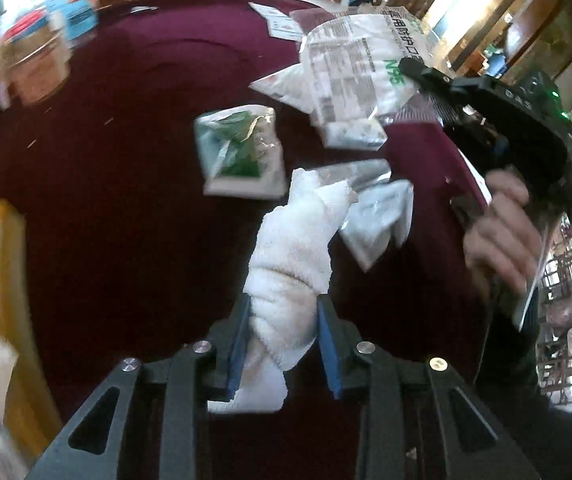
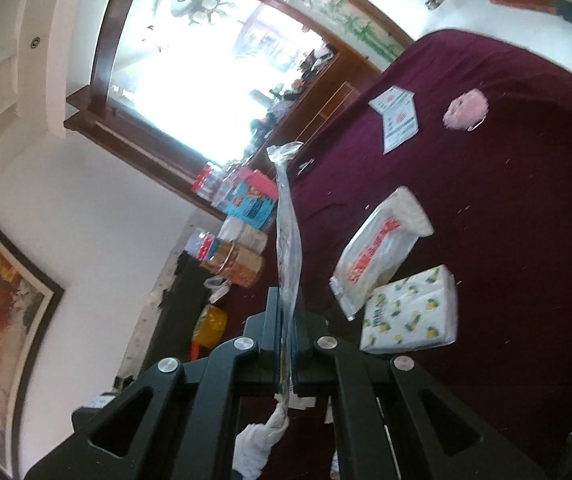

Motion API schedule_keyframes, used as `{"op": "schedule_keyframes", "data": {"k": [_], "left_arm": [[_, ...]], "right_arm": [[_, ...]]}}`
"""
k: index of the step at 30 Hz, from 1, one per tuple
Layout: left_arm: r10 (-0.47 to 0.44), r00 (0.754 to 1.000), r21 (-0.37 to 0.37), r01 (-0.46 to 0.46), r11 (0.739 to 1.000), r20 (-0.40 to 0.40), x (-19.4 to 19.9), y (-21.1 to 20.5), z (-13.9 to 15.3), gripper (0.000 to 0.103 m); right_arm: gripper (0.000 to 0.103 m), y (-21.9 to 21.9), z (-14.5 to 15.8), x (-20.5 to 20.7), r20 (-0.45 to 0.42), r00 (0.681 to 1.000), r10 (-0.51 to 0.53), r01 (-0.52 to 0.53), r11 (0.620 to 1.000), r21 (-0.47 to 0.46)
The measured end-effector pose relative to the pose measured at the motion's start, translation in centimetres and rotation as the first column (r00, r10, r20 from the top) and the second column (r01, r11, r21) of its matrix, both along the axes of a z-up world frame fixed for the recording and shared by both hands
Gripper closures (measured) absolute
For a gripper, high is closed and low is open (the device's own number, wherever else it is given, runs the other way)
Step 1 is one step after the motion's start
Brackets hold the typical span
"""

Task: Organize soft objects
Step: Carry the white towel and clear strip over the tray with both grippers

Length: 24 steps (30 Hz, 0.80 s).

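On my left cam there's a blurry bunch of jars and boxes (image 1: 34, 44) at the far left edge of the maroon tablecloth (image 1: 126, 160), then a green-and-white packet (image 1: 242, 152) lying flat mid-table. My left gripper (image 1: 284, 344) is clamped narrow around a rolled white towel (image 1: 289, 264), which sticks up between the blue pads (image 1: 327, 344) and is off the cloth as far as I can tell. Just past it, a clear plastic bag (image 1: 369, 60) with N95 printing hangs in the air, pinched by my right gripper (image 1: 421, 76), with the hand (image 1: 501, 228) on its handle at the right edge. Over on the right cam, that gripper's fingers (image 2: 274, 320) are squeezed nearly together on the thin plastic, seen edge-on. Right of it on the cloth lie a red-lettered tissue pack (image 2: 381, 248) and, touching its near end, a lemon-print napkin pack (image 2: 409, 312); farther back sit some paper leaflets (image 2: 395, 116) and a pink fluffy thing (image 2: 465, 110).
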<state>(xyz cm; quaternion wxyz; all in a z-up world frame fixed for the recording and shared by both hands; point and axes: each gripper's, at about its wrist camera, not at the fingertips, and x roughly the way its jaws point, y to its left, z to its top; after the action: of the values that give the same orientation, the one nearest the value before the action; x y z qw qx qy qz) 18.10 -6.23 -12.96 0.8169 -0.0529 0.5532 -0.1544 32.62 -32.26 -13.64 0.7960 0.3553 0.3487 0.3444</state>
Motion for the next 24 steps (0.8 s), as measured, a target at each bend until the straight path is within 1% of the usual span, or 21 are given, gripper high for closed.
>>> {"op": "schedule_keyframes", "data": {"k": [2,4,5,6,7,8,10,12,13,14,15,17,19,21,23,24], "left_arm": [[0.019,1.000,0.012,-0.019,1.000,0.001,-1.4,0.9,0.0,0.070],[0.034,0.999,0.036,-0.034,0.999,0.003,-2.0,1.2,-0.7,0.068],[0.041,0.999,0.046,-0.041,0.998,-0.002,-1.7,1.2,-1.1,0.065],[0.046,0.999,0.058,-0.046,0.997,-0.004,-1.6,1.0,-1.5,0.065],[0.041,0.999,0.066,-0.042,0.997,0.017,-1.4,0.8,-1.7,0.063],[0.039,0.999,0.070,-0.041,0.997,0.031,-1.2,0.6,-2.0,0.059],[0.040,0.998,0.076,-0.043,0.996,0.038,-0.9,0.4,-2.3,0.056],[0.030,0.999,0.074,-0.032,0.997,0.028,-0.2,0.0,-3.2,0.059],[0.023,1.000,0.063,-0.023,0.998,0.006,0.0,-0.1,-3.9,0.061],[0.026,0.999,0.065,-0.028,0.997,0.032,-0.1,-0.2,-3.8,0.063],[0.029,0.999,0.072,-0.031,0.997,0.038,-0.3,-0.3,-3.7,0.063],[0.050,0.997,0.061,-0.054,0.997,0.066,-1.3,0.2,-2.9,0.063],[0.064,0.992,0.024,-0.067,0.997,0.111,-3.1,1.2,-1.2,0.063],[0.109,0.985,-0.051,-0.103,0.993,0.131,-5.0,3.1,0.7,0.063],[0.166,0.976,-0.148,-0.145,0.978,0.141,-7.1,5.8,2.7,0.063],[0.190,0.971,-0.178,-0.164,0.970,0.142,-8.0,7.0,3.4,0.063]], "right_arm": [[0.100,0.6,0.1,0.1,-0.003,0.999,0.034,-0.034,0.999,0.008],[0.100,1.3,0.3,-0.1,0.007,0.998,0.058,-0.058,0.998,-0.009],[0.100,1.7,0.4,-0.2,0.013,0.997,0.082,-0.082,0.997,-0.012],[0.100,2.2,0.4,-0.2,0.020,0.994,0.109,-0.109,0.994,-0.013],[0.100,2.6,0.5,-0.3,0.027,0.991,0.131,-0.130,0.991,-0.019],[0.100,2.9,0.4,-0.5,0.035,0.989,0.146,-0.145,0.989,-0.027],[0.100,3.7,0.6,-0.8,0.057,0.983,0.176,-0.173,0.983,-0.055],[0.100,4.3,0.9,-1.2,0.087,0.979,0.185,-0.177,0.980,-0.091],[0.100,4.5,1.1,-1.5,0.099,0.977,0.188,-0.178,0.979,-0.102],[0.100,4.7,1.2,-1.8,0.108,0.974,0.199,-0.189,0.977,-0.102],[0.100,4.9,1.3,-2.1,0.107,0.972,0.211,-0.201,0.975,-0.093],[0.100,5.5,1.8,-3.2,0.102,0.971,0.216,-0.208,0.975,-0.079],[0.100,6.6,2.7,-5.1,0.117,0.964,0.237,-0.234,0.971,-0.040],[0.100,8.0,3.5,-7.1,0.127,0.959,0.253,-0.250,0.967,-0.037],[0.100,9.5,4.2,-9.1,0.132,0.957,0.258,-0.255,0.966,-0.039],[0.100,10.3,4.3,-9.8,0.127,0.954,0.270,-0.268,0.963,-0.032]]}}
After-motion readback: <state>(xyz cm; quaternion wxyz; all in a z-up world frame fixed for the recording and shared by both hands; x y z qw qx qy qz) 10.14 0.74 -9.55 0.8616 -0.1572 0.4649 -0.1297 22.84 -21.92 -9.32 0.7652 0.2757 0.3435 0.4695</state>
